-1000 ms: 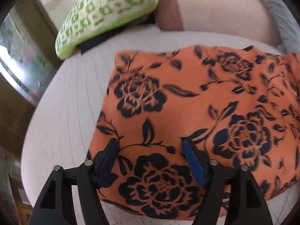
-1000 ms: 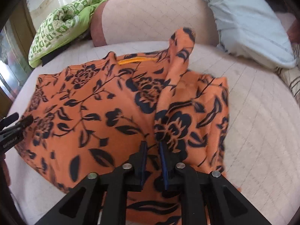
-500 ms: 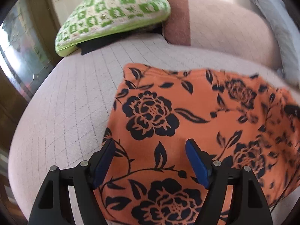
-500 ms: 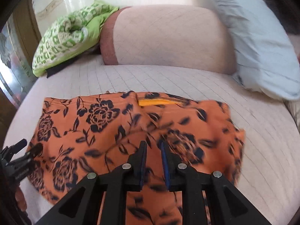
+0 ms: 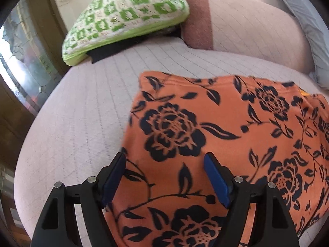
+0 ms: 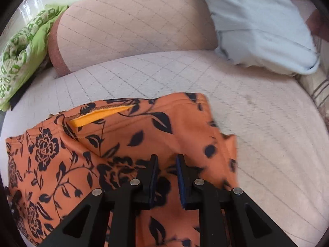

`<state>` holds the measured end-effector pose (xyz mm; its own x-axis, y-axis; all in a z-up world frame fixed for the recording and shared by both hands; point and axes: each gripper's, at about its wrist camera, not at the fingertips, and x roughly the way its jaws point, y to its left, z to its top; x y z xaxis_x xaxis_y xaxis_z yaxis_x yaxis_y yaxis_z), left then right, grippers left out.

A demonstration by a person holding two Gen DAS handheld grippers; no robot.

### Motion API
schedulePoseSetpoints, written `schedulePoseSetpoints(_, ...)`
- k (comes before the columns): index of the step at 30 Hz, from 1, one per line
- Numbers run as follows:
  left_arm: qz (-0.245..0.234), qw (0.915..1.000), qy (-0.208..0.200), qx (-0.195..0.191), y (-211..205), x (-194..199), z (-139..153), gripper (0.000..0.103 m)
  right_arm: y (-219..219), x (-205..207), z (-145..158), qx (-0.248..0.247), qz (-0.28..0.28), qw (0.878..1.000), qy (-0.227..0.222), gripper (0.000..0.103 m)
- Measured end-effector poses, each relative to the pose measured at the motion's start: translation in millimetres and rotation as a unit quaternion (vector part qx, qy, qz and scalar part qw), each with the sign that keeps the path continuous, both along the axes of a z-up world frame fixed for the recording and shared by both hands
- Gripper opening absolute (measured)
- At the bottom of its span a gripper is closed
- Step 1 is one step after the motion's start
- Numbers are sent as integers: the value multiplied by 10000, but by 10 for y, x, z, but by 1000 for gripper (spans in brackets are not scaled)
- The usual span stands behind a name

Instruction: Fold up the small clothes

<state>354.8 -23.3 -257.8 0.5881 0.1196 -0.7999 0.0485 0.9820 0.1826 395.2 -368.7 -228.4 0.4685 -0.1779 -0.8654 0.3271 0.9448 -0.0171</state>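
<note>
Shirt (image 5: 226,127): flat on cushion (image 5: 82,123). Left gripper (image 5: 164,164): jaws spread, empty. Right gripper (image 6: 166,164): narrow gap, grip unclear. Risk: fold slumping if released crookedly.

Each hand-held gripper (image 5: 164,162) (image 6: 167,161) has black angular plastic fingers, blue pads (image 5: 216,182) and silver round screws (image 5: 238,178).
</note>
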Motion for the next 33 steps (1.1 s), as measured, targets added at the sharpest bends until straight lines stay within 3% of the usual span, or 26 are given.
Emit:
schedulePoseSetpoints(4,146,9999,-36,-37,77,-7,43,78,376,-362,374,-316,697,9957,-523,22)
schedulePoseSetpoints(7,114,9991,243,331,42,4,-59,78,686,-646,424,-114,1232,9904,-611,22)
schedulePoseSetpoints(10,198,9988,304,318,128,-17,-98,81,851,-822,188,109,1360,9903,-250,22)
schedulePoseSetpoints(13,519,9979,221,313,325,-76,3,81,677,-1018,-88,58,968,9952,123,22)
schedulePoseSetpoints(14,623,9974,194,298,397,-90,23,81,527,-1096,-163,266,731,9969,140,22)
schedulePoseSetpoints(17,1034,9944,233,3,673,-152,73,81,314,-1212,-105,732,427,9964,-74,22)
schedulePoseSetpoints(20,1436,9881,222,-511,966,-320,144,80,336,-1323,26,681,529,9955,-393,22)
schedulePoseSetpoints(24,1679,9788,257,-1148,1160,-683,168,80,435,-1447,149,1387,786,9851,-649,22)
schedulePoseSetpoints(28,1669,9644,556,-1975,1067,-994,84,79,691,-1437,170,1420,1166,9794,-843,22)
schedulePoseSetpoints(33,1295,9578,788,-2442,685,-1154,-39,79,878,-1533,138,1512,1330,9758,-847,22)
